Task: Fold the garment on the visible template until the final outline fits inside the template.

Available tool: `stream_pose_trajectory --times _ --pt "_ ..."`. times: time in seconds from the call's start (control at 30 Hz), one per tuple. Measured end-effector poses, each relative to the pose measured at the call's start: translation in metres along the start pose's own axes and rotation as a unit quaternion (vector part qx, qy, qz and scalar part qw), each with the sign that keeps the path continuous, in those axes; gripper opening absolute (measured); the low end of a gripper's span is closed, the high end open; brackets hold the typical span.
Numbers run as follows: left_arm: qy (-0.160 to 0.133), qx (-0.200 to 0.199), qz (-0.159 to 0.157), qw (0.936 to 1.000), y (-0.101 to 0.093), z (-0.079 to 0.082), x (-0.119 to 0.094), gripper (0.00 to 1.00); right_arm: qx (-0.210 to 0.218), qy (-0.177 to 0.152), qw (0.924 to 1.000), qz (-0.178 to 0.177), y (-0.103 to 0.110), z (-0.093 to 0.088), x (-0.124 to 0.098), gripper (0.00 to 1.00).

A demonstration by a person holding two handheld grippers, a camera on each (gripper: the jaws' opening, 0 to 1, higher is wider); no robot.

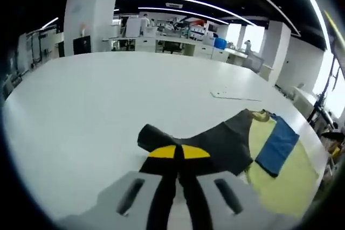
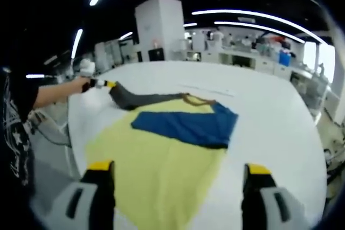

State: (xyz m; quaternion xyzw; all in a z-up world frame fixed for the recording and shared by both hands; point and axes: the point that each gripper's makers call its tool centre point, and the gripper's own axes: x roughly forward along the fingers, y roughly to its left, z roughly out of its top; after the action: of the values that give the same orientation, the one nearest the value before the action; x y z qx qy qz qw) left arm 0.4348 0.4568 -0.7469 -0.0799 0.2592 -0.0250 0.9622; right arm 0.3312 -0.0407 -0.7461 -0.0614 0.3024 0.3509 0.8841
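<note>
Garment point(image 2: 186, 125) is lying limp on the yellow template point(image 2: 161, 176), desk point(image 1: 81, 106) beneath. We're pinching its dark sleeve point(image 1: 215, 144) with the left claw point(image 1: 178, 157); right claw point(image 2: 178, 179) is hanging wide. Soft cloth: grab edges.

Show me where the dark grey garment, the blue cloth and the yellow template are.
Dark grey garment point(image 1: 223, 144): left gripper view, middle of its spread part.
Blue cloth point(image 2: 188, 125): right gripper view, centre of its top face.
Yellow template point(image 2: 161, 179): right gripper view, bare area near the camera.
</note>
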Motion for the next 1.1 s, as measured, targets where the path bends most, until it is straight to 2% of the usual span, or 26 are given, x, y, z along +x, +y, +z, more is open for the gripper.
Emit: stream_pose_trajectory --times 0.1,0.2,0.33,0.37,0.5,0.63,0.8,1.1 --pt "-0.009 0.008 -0.003 0.9999 -0.026 0.005 -0.008 0.00 0.000 0.000 1.0000 0.000 0.001 0.000 -0.001 0.99" --pt "-0.011 0.015 -0.008 0.9998 -0.044 0.009 -0.011 0.00 0.000 0.002 1.0000 0.002 0.002 -0.002 -0.002 0.99" --pt "-0.019 0.001 -0.028 0.9994 -0.054 0.020 -0.006 0.00 -0.002 0.006 1.0000 0.004 0.003 -0.005 -0.003 0.99" --pt "-0.019 -0.003 -0.034 0.9992 -0.048 0.027 0.005 0.00 -0.003 0.007 1.0000 0.004 0.004 -0.005 -0.003 0.99" --pt "-0.019 -0.011 -0.046 0.9987 -0.057 0.032 0.005 0.00 -0.007 0.006 0.9999 0.010 0.009 -0.006 -0.003 0.99" --pt "-0.024 -0.021 -0.061 0.9977 -0.075 0.038 0.008 0.00 -0.011 0.009 0.9998 0.015 0.014 -0.008 -0.001 0.99" --pt "-0.026 -0.009 -0.070 0.9971 -0.095 0.046 0.012 0.00 -0.011 0.010 0.9997 0.021 0.018 -0.010 0.001 0.99" --pt "-0.047 -0.028 -0.104 0.9931 -0.141 0.063 0.014 0.00 -0.011 0.009 0.9994 0.031 0.025 -0.012 0.003 0.99"
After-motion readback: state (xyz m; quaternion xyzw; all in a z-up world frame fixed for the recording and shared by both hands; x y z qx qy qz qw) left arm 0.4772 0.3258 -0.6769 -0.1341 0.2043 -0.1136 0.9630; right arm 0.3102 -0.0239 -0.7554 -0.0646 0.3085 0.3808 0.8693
